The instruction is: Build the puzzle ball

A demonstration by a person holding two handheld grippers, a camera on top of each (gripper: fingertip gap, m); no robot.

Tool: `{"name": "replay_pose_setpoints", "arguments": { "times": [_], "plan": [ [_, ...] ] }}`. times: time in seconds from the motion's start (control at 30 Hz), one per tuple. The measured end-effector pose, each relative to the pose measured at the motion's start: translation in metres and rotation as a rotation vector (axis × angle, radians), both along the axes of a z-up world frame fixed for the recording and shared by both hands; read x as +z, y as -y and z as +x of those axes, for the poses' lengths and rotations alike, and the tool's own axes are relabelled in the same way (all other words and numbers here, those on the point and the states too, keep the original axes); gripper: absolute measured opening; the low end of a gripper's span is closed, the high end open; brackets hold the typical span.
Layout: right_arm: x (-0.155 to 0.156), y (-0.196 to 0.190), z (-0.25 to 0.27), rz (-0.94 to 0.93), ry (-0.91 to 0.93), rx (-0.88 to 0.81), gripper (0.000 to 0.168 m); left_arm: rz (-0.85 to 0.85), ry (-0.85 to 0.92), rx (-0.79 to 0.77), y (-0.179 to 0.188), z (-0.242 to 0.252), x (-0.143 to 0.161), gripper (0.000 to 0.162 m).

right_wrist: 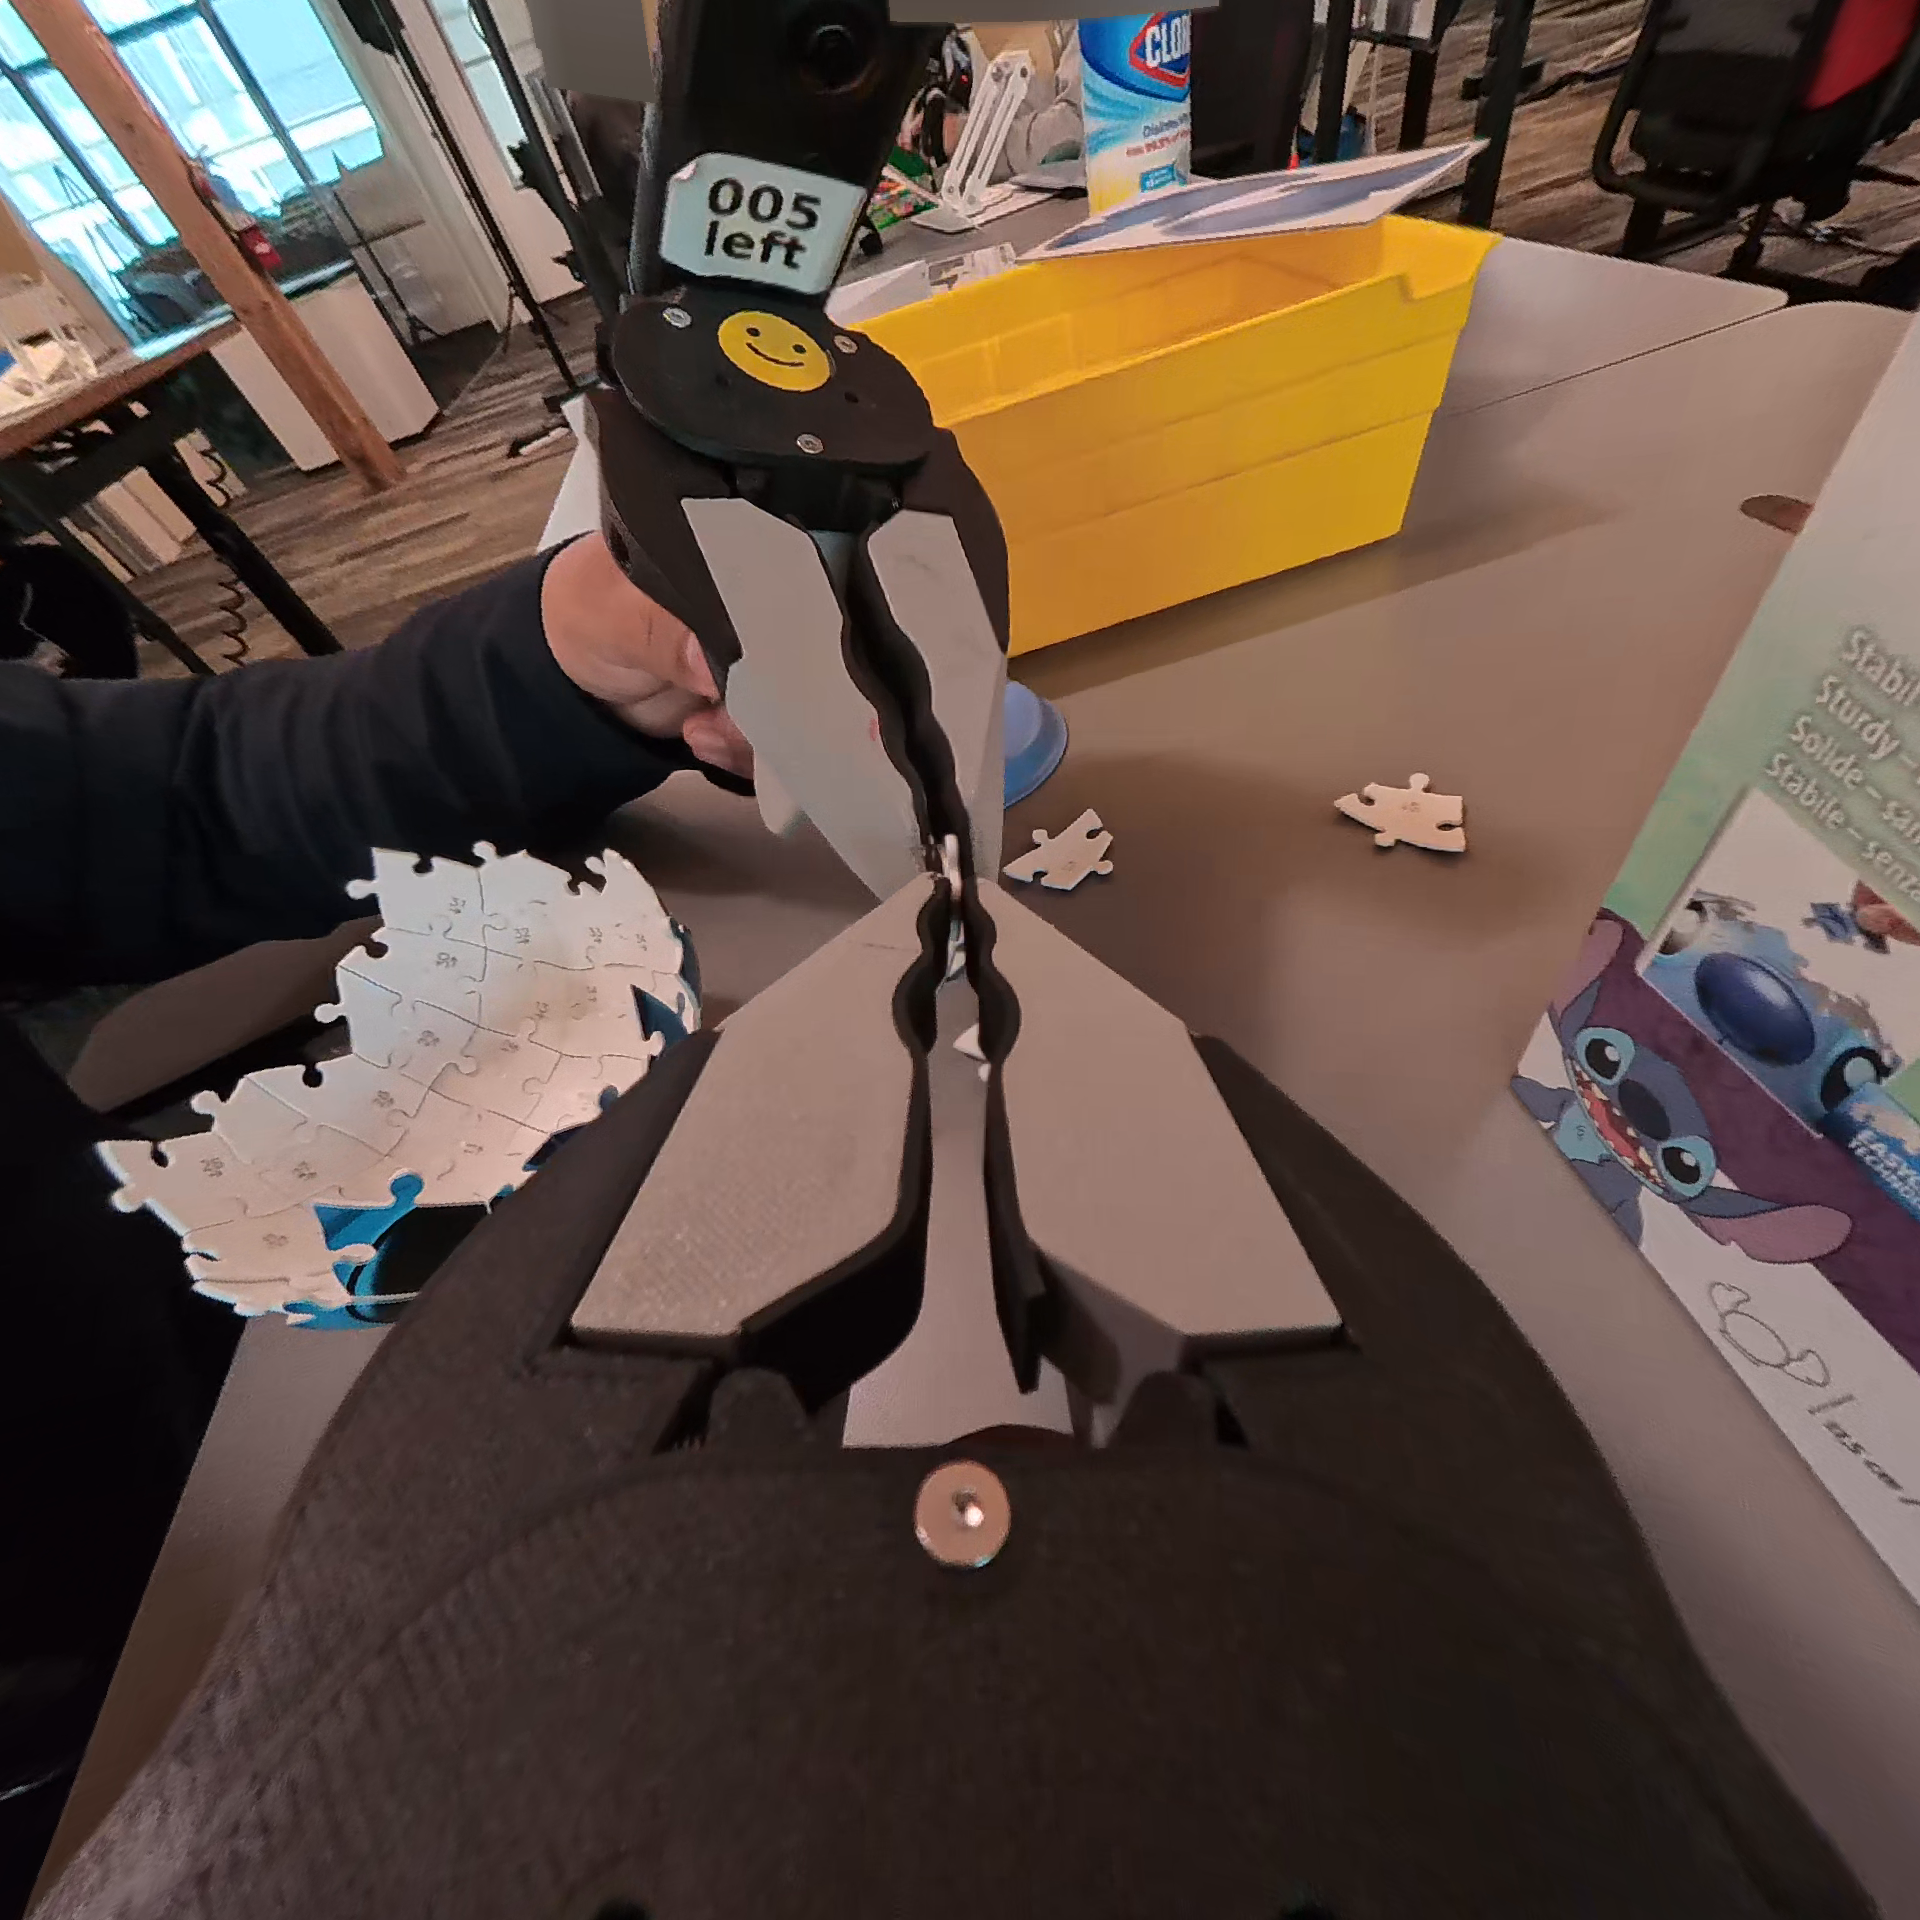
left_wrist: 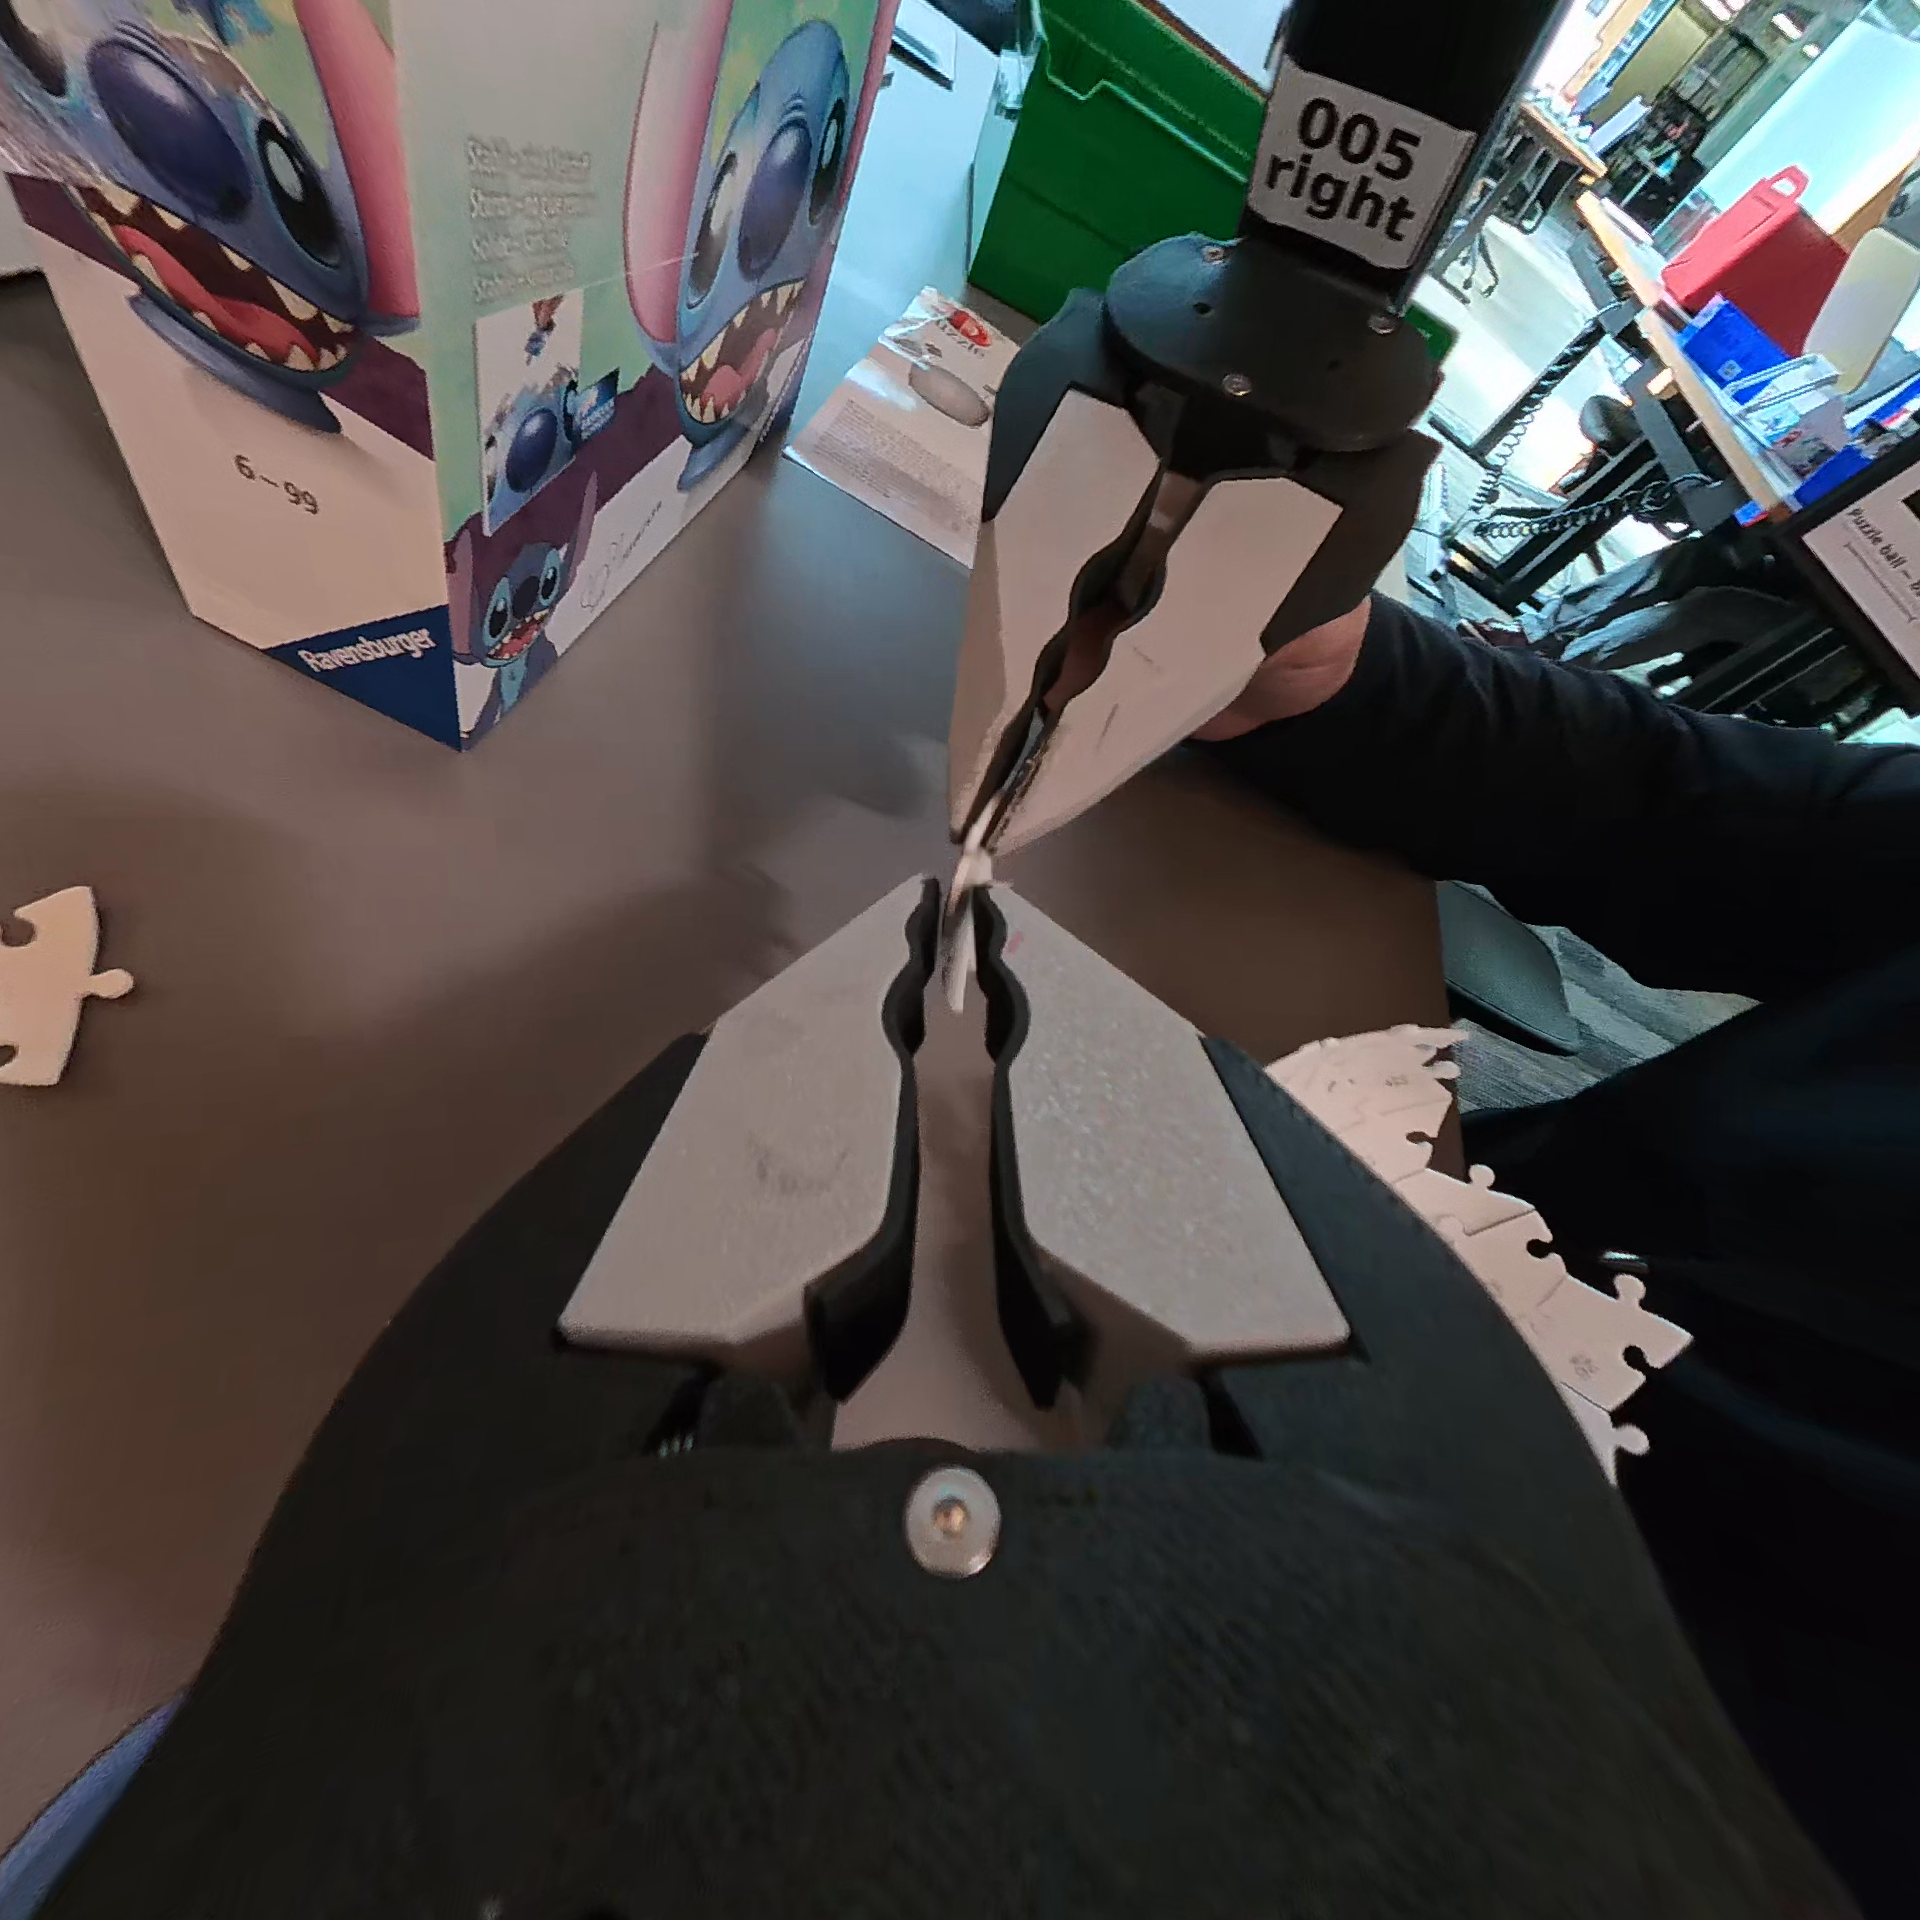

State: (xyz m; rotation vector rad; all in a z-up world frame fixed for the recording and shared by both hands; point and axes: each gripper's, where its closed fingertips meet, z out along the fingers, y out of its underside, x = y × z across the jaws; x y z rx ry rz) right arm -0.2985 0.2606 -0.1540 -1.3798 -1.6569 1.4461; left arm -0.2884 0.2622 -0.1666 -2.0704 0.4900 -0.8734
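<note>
My left gripper [left_wrist: 958, 902] and my right gripper [right_wrist: 951, 902] meet tip to tip above the brown table. Both are shut on a thin white puzzle piece [left_wrist: 961, 961], seen edge-on between the two sets of jaws; I cannot tell whether it is one piece or two. The right gripper [left_wrist: 982, 831] comes down from above in the left wrist view. The left gripper [right_wrist: 940, 847] comes from above in the right wrist view. The partly built puzzle ball [right_wrist: 447, 1039], a white bowl-shaped shell with blue outside, sits at the table's near edge and also shows in the left wrist view [left_wrist: 1455, 1195].
Loose white pieces lie on the table [right_wrist: 1060, 852], [right_wrist: 1408, 810], [left_wrist: 52, 977]. The puzzle box [left_wrist: 416, 364] stands upright on one side [right_wrist: 1766, 987]. A yellow bin [right_wrist: 1195, 436], a blue stand [right_wrist: 1034, 738], a green bin [left_wrist: 1122, 156] and a paper sheet [left_wrist: 904, 436] lie beyond. The tips of both grippers are at nearly the same place. Left tips and right tips are each some 20 cm from the partly built puzzle ball [right_wrist: 447, 1039].
</note>
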Motion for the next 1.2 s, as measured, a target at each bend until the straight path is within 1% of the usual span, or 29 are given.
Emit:
{"name": "replay_pose_setpoints", "arguments": {
  "times": [0.13,0.2,0.37,0.43,0.57,0.63,0.73,0.77,0.83,0.87,0.93,1.03,1.13,1.2],
  "plan": [
    [0.007,-0.004,0.004,0.024,-0.014,-0.021,0.000,0.035,-0.095,0.062,0.000,-0.014,0.006,0.017],
    [0.011,-0.004,0.007,0.041,-0.023,-0.023,0.000,0.055,-0.118,0.085,0.005,-0.021,0.014,0.019],
    [0.010,0.005,0.011,0.032,0.007,0.020,0.000,-0.017,-0.120,0.082,0.029,-0.028,0.020,0.033],
    [-0.003,0.003,0.012,0.029,0.089,0.021,0.000,-0.046,-0.116,0.076,0.038,-0.030,0.018,0.033],
    [-0.045,-0.005,0.020,-0.044,0.335,0.002,0.000,-0.089,-0.125,0.095,0.054,-0.033,0.010,0.034],
    [-0.068,-0.010,0.025,-0.040,0.451,-0.007,0.000,-0.138,-0.134,0.106,0.064,-0.034,0.002,0.038],
    [-0.079,-0.005,0.028,-0.032,0.503,0.019,0.001,-0.214,-0.204,0.199,0.075,-0.049,-0.013,0.044],
    [-0.081,-0.004,0.028,-0.031,0.515,0.023,0.002,-0.249,-0.217,0.237,0.079,-0.054,-0.018,0.049],
    [-0.087,-0.006,0.030,0.006,0.540,0.012,0.007,-0.300,-0.201,0.263,0.091,-0.057,-0.023,0.059],
    [-0.089,-0.008,0.030,0.029,0.549,0.003,0.009,-0.319,-0.194,0.274,0.097,-0.059,-0.026,0.059],
    [-0.088,-0.011,0.032,0.042,0.551,-0.001,0.013,-0.344,-0.220,0.321,0.107,-0.068,-0.034,0.060],
    [-0.078,-0.010,0.033,0.026,0.520,0.008,0.018,-0.338,-0.304,0.362,0.124,-0.080,-0.042,0.059],
    [-0.062,0.003,0.034,-0.014,0.474,0.072,0.025,-0.332,-0.369,0.378,0.135,-0.086,-0.048,0.056],
    [-0.052,0.015,0.034,-0.017,0.460,0.111,0.028,-0.315,-0.365,0.371,0.137,-0.084,-0.047,0.054]
  ]
}}
